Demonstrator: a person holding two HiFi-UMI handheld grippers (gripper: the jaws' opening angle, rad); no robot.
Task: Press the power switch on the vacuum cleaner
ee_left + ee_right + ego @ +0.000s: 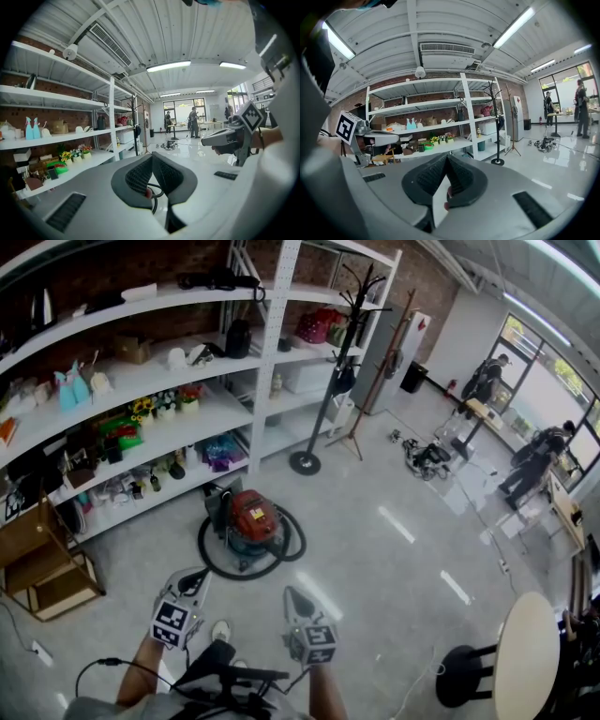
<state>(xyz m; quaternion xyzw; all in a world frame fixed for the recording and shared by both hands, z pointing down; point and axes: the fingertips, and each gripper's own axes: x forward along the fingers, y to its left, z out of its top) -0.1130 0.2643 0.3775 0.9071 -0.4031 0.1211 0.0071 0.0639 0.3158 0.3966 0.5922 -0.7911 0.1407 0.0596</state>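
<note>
The vacuum cleaner (253, 519) is a red and grey canister on the shiny floor in front of the shelves, ringed by its black hose (214, 563). In the head view both grippers hover short of it and above the floor. My left gripper (194, 581) points at the hose ring's near edge, and my right gripper (294, 597) is further right. Each gripper's jaws meet at the tips with nothing held. In the left gripper view, a sliver of red and black hose (156, 192) shows in the gap under the shut left gripper (153, 158). The right gripper (446, 158) is also shut.
White shelving (141, 381) full of small items runs behind the vacuum. A black coat stand (307, 461) rises to its right. A wooden crate (47, 568) sits at the left. At the lower right are a round table (525, 662) and a black stool (464, 676). People (539, 456) stand far right.
</note>
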